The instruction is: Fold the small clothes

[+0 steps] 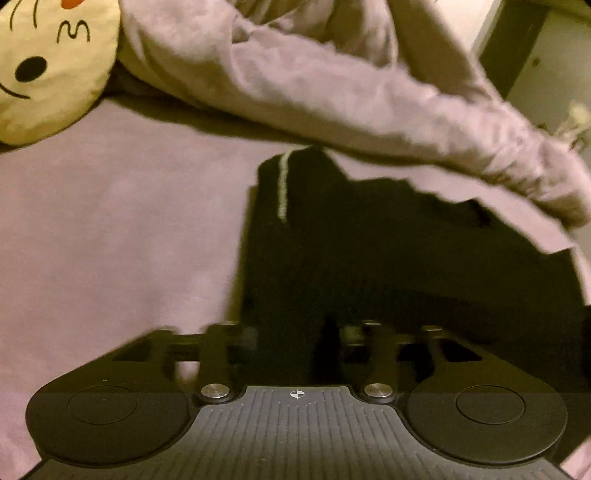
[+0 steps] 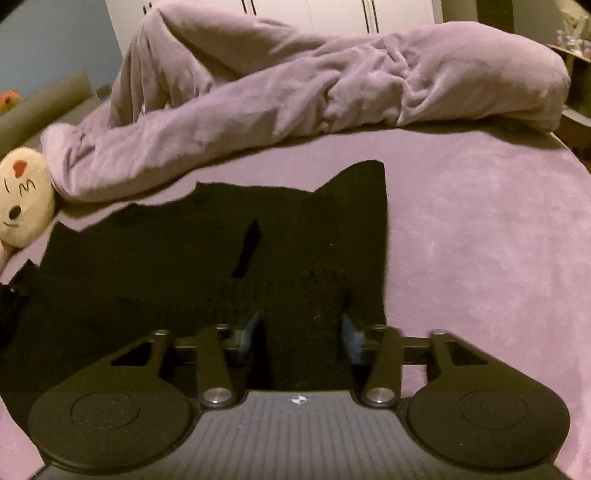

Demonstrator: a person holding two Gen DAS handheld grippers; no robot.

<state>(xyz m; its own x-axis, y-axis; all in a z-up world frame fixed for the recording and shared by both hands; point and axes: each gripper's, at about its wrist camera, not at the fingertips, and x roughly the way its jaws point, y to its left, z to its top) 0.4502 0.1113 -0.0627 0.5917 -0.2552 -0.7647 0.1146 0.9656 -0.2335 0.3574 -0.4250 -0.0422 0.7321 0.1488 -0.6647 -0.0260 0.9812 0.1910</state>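
A black garment [image 1: 369, 258] lies flat on the pink bed cover [image 1: 110, 240], with a pale cord [image 1: 282, 184] near its far left corner. My left gripper [image 1: 299, 332] hovers low over the garment's near edge. Its dark fingers are hard to make out against the cloth, but they stand apart. In the right wrist view the same black garment [image 2: 166, 258] spreads to the left over the bed cover [image 2: 480, 258]. My right gripper [image 2: 301, 325] sits at the garment's near right corner. Its blue pads [image 2: 351, 332] are parted, with a ridge of black fabric between them.
A crumpled pink blanket [image 2: 295, 92] is heaped across the far side of the bed. A cream plush cushion with a drawn face [image 1: 48, 62] lies at the left, the same cushion [image 2: 26, 206] showing at the left edge. White wardrobe doors [image 2: 314, 11] stand behind.
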